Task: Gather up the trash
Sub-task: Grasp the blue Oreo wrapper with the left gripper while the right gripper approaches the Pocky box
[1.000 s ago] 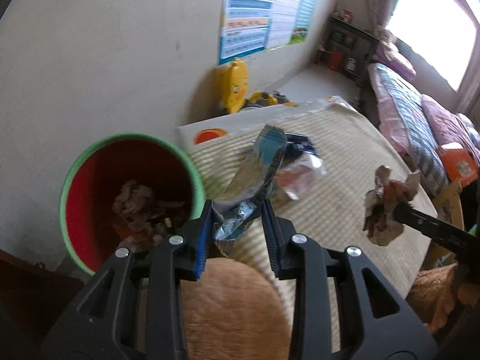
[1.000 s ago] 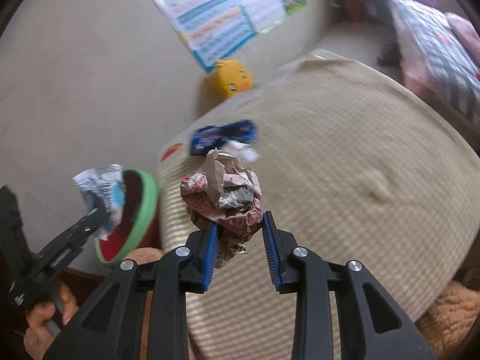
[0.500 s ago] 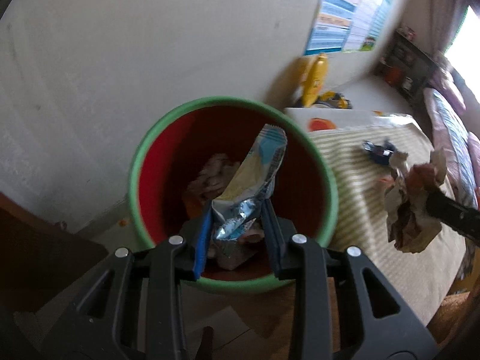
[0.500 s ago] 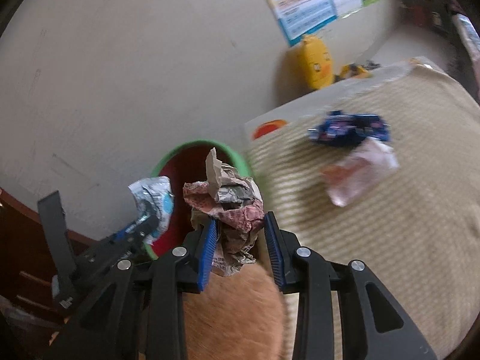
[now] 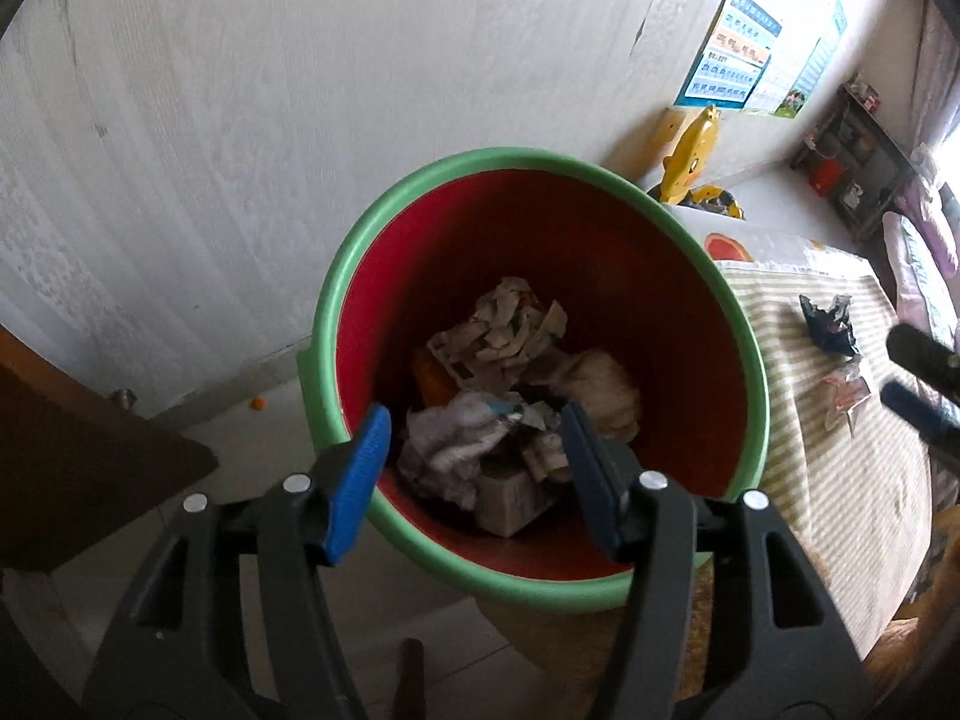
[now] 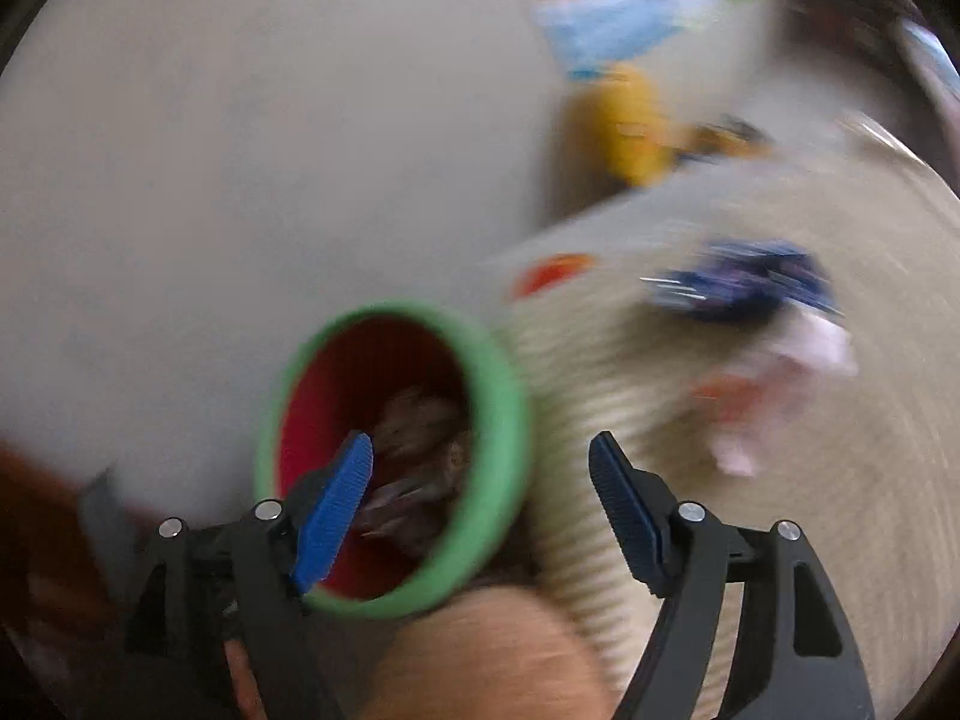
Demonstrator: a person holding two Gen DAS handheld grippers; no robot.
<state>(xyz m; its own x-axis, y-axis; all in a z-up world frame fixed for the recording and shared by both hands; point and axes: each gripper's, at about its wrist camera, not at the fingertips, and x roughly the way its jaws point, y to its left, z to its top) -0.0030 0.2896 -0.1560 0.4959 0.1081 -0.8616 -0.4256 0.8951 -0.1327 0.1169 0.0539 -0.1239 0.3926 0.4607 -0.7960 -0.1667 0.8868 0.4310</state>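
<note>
Fingers of the left gripper [image 5: 477,474] and right gripper [image 6: 480,504] are just opening, now empty; both scraps are lying in the bin [image 5: 336,312], wrappers [image 5: 831,324] remaining on the bed [image 5: 840,480].

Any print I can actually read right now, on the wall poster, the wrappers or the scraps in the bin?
None legible.
Wall poster: rows of print, too small.
Dark blue wrapper on the striped mat: crumpled, unreadable.
Paper scraps in the green bin: print too fine.
Right wrist view: motion-blurred.
</note>
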